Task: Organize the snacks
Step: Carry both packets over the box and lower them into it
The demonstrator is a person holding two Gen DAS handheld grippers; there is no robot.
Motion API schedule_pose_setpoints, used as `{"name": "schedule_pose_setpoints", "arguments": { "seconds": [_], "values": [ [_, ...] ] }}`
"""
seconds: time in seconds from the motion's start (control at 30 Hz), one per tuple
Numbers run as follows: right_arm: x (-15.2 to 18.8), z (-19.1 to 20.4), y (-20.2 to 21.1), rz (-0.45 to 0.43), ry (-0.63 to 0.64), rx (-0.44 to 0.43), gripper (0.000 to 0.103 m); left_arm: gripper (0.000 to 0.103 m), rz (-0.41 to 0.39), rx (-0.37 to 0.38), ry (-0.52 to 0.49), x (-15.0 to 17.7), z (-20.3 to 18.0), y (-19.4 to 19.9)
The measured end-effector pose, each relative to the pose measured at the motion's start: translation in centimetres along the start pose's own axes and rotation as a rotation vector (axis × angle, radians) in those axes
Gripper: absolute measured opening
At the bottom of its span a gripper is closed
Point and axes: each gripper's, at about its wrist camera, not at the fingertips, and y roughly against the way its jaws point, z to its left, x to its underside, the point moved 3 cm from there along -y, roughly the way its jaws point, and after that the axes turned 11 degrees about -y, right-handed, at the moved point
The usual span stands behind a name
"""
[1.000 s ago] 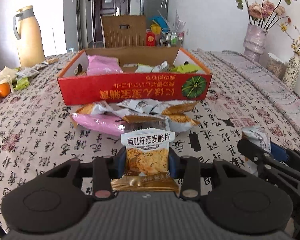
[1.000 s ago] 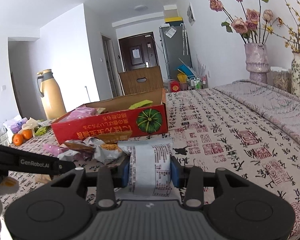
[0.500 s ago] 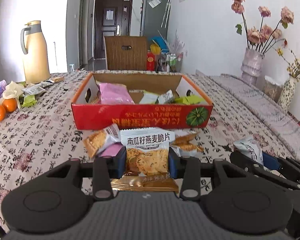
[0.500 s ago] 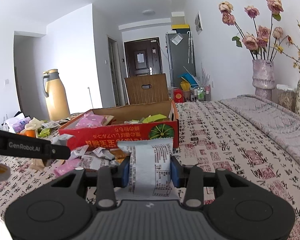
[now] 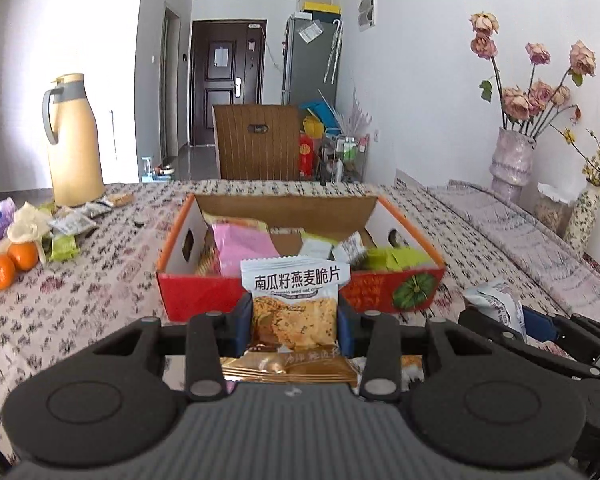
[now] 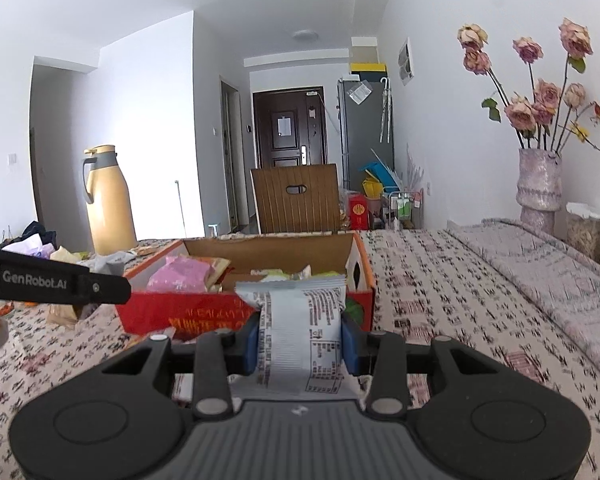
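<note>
Now, taking the red cardboard box (image 5: 204, 292) as the landmark, 3 oranges (image 5: 10, 264) and some small green and grey packets (image 5: 70, 228) lie well to its left on the patterned tablecloth (image 5: 92, 304), with a tan thermos jug (image 5: 74, 140) standing behind them. Inside the box lie a pink bag (image 5: 240, 244), small white packets (image 5: 332, 248) and a green packet (image 5: 392, 258). Directly in front of the box, the left gripper (image 5: 294, 322) holds a pumpkin-seed oat crisp packet (image 5: 294, 304) upright, its jaws pinching the packet's sides. To the right of that, near the box's front right corner, the right gripper (image 6: 300, 338) pinches a grey packet (image 6: 296, 332) between its blue pads (image 6: 350, 344), printed back facing the camera. Far right of the box, a pale vase of dried roses (image 5: 512, 160) stands by the wall, a smaller patterned vase (image 5: 582, 216) beside it.
</note>
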Motion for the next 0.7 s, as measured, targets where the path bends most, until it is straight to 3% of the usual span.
{"name": "schedule_pose_setpoints", "arguments": {
  "seconds": [0.43,0.7],
  "values": [
    [-4.8,2.2,-6.2,-0.039,0.042,-0.014,0.039,0.041,-0.029,-0.05,-0.004,-4.2,2.2,-4.8],
    [-6.9,3.1,-11.1,-0.017,0.071,-0.005,0.039,0.041,-0.022,-0.074,0.006,-6.3,3.6,-8.6]
  ]
}}
